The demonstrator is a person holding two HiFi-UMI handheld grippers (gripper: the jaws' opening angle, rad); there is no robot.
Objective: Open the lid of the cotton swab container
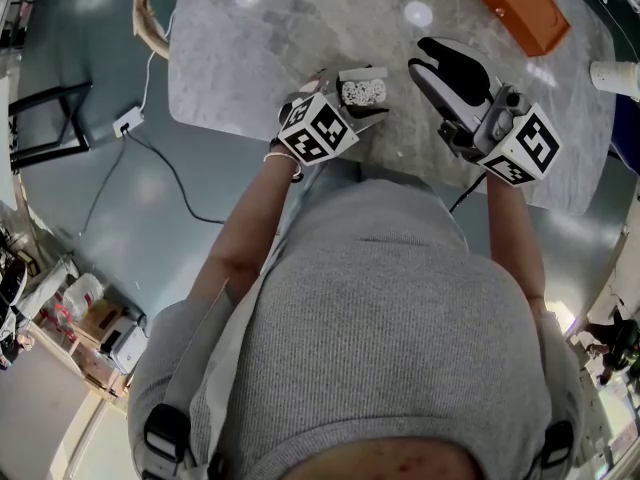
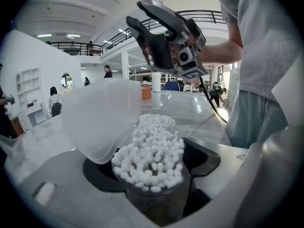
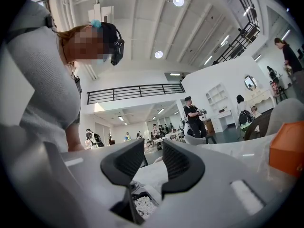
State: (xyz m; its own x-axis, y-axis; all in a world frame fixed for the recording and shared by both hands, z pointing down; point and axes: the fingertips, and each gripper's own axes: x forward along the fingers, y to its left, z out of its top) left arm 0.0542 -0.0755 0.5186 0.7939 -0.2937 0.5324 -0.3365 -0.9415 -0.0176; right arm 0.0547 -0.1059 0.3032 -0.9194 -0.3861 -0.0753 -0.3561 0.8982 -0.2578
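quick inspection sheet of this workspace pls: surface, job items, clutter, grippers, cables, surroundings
surface: grey marble table, glossy with lamp reflections
job's things: cotton swab container upright, packed with swabs; its translucent lid is flipped open to one side
clutter: orange box at the table's far edge
grippers: left gripper open, container between its jaws, pads seemingly off it; right gripper open, empty, held above the table
cables: black cable runs across the floor from a white plug block; another trails from the right gripper
surroundings: open hall with a balcony, people far off, chair by the table
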